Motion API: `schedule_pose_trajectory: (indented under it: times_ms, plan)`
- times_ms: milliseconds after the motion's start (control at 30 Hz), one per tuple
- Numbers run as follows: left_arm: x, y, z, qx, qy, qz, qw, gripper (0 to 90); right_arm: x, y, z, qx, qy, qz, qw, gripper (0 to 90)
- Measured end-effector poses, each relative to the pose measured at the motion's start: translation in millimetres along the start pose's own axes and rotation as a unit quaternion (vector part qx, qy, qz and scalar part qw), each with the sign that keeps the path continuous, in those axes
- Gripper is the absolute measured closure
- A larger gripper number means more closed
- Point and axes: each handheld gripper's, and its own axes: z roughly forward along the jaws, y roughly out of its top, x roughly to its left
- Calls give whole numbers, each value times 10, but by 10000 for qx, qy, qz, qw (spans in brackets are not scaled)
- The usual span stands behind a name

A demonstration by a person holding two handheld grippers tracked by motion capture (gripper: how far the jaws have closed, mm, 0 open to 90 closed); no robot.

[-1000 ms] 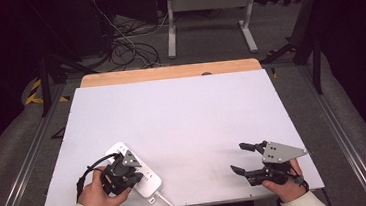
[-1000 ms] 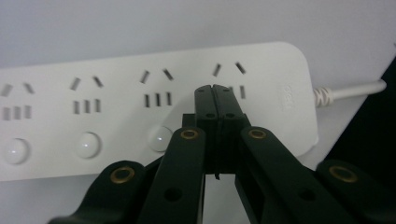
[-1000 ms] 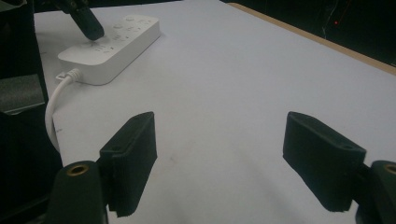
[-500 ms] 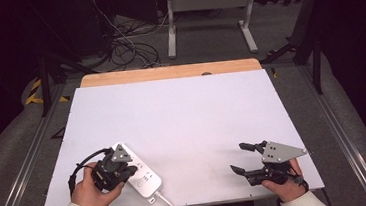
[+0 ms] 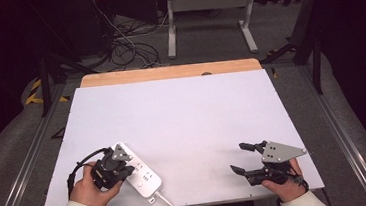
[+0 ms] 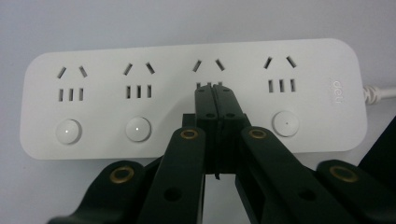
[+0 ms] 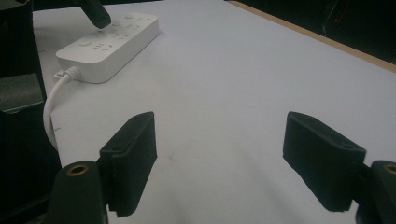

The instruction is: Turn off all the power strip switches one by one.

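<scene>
The white power strip lies flat near the front-left corner of the white table, set at a slant, its white cord running off toward the front edge; it carries four socket groups, each with a round button below it. The left gripper sits over the strip with its jaws closed flat against each other — nothing between them; the joined tips stand over the third socket group from the left in the left gripper view, hiding that group's button; whether they press on the surface cannot be told. The right gripper rests low at the front-right of the table, well apart from the strip — jaws spread wide, only bare table between them.
</scene>
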Motion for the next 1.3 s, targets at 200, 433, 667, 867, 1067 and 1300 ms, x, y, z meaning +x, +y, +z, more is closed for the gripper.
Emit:
schedule_pose_trajectory:
  times_ms: [200, 433, 667, 867, 1067, 1300]
  plan:
    - [3, -5, 19, 17, -7, -57, 10000, 900, -2, -1, -2, 2, 7, 1, 10000, 264]
    - [-2, 5, 32, 83, -26, -5, 10000, 900, 0, -1, 1, 9, -11, 2, 10000, 264]
    - [-11, 10, 48, 161, 5, 26, 9999, 900, 2, 1, 0, 8, -10, -13, 10000, 264]
    - [-15, 7, 52, 141, 9, 26, 9999, 900, 3, 2, -2, -17, -4, -21, 10000, 264]
    - [-8, -4, 51, 115, -10, -11, 9999, 900, 8, 4, -6, -19, -2, -10, 10000, 264]
    - [-2, -3, 53, 131, -47, -40, 9999, 900, 10, 5, -6, -18, 2, -5, 10000, 264]
